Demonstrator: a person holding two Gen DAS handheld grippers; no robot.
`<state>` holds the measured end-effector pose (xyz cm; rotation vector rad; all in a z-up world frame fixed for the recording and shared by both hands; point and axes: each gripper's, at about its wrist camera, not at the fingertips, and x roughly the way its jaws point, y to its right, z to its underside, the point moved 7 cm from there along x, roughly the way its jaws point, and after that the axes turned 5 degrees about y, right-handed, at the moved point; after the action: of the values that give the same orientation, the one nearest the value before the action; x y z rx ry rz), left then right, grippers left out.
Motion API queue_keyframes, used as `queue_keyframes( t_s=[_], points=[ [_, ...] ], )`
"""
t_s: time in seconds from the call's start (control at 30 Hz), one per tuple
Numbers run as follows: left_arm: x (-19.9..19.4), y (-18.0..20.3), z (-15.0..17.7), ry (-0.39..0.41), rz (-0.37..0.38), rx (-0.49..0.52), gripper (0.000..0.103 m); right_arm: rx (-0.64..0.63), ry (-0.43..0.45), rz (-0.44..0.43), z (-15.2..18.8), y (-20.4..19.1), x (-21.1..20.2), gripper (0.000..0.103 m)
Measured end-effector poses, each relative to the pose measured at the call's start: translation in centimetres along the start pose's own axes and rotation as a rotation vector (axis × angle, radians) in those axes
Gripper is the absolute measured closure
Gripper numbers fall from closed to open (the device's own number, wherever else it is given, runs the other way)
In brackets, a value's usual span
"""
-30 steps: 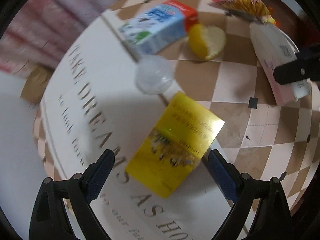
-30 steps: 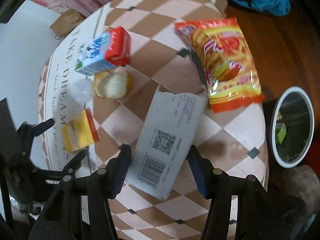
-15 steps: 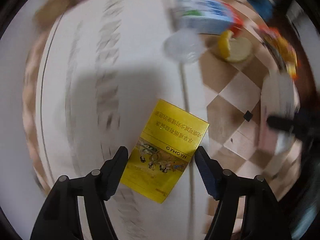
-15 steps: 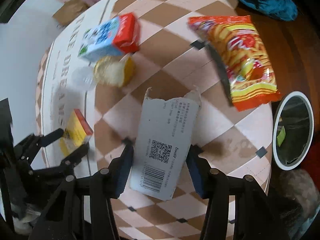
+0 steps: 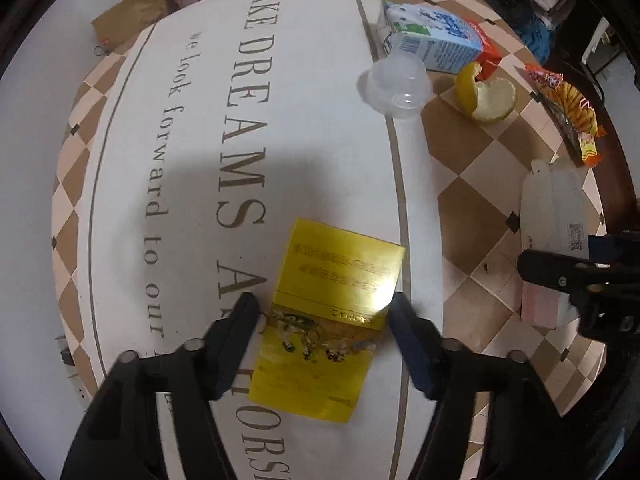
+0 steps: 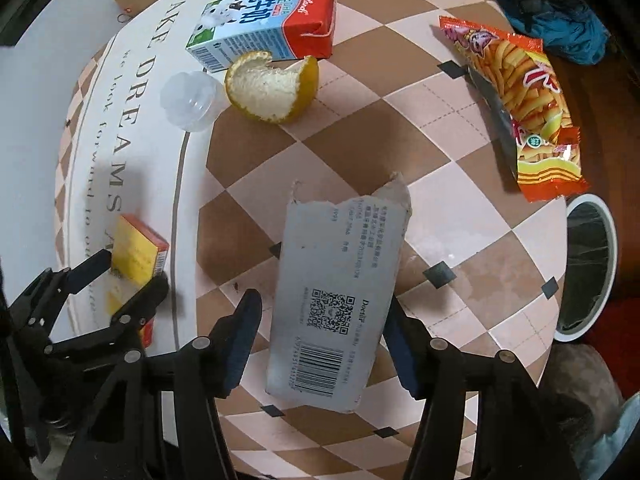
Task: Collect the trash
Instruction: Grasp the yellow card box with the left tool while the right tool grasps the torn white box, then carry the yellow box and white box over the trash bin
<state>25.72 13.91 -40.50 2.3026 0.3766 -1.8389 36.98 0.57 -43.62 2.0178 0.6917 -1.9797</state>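
A yellow cigarette box (image 5: 328, 312) lies on the round table, between the fingers of my left gripper (image 5: 322, 306). The fingers touch or nearly touch its two sides. The box also shows in the right wrist view (image 6: 136, 252). A torn grey carton (image 6: 340, 288) with a barcode lies between the fingers of my right gripper (image 6: 320, 308), which stand close to its sides with a narrow gap. The carton also shows at the right of the left wrist view (image 5: 552, 236).
A milk carton (image 6: 268, 24), an orange peel (image 6: 272, 88), a clear plastic cup (image 6: 192, 96) and an orange snack bag (image 6: 520, 96) lie farther back on the checkered tablecloth (image 6: 440, 152). A white-rimmed bin (image 6: 588, 268) stands off the table's right edge.
Both grippers have narrowed around their items and moved in. The left view has turned so the yellow box now sits straight between the fingers.
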Motion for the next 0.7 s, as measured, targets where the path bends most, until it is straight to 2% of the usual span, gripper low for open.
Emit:
queue_keyframes(
  t_s=[0.07, 0.17, 0.37, 0.5, 0.6, 0.63, 0.7],
  points=[
    [-0.8, -1.0, 0.8, 0.005, -0.041, -0.003, 0.046, -0.015, 0.026, 0.020, 0.2, -0.3, -0.1, 0.053],
    [-2.0, -0.9, 2.8, 0.034, -0.073, -0.048, 0.046, -0.036, 0.064, 0.012, 0.7, -0.4, -0.5, 0.053],
    [-7.3, -1.3, 4.8, 0.178, -0.174, -0.129, 0.046, -0.072, 0.190, -0.004, 2.6, 0.5, -3.9, 0.053],
    [-11.5, -0.1, 5.6, 0.262, -0.177, -0.182, 0.046, -0.088, 0.278, -0.038, 4.1, 1.2, -7.4, 0.053],
    [-14.4, 1.5, 4.9, 0.325, -0.163, -0.204, 0.046, -0.088, 0.332, -0.061, 4.7, 1.8, -9.9, 0.053],
    [-14.7, 1.9, 2.9, 0.344, -0.155, -0.203, 0.046, -0.087, 0.353, -0.067, 5.1, 2.0, -10.8, 0.053],
    [-16.9, 3.4, 2.6, 0.389, -0.142, -0.200, 0.046, -0.076, 0.406, -0.072, 5.5, 2.7, -12.8, 0.053]
  ],
)
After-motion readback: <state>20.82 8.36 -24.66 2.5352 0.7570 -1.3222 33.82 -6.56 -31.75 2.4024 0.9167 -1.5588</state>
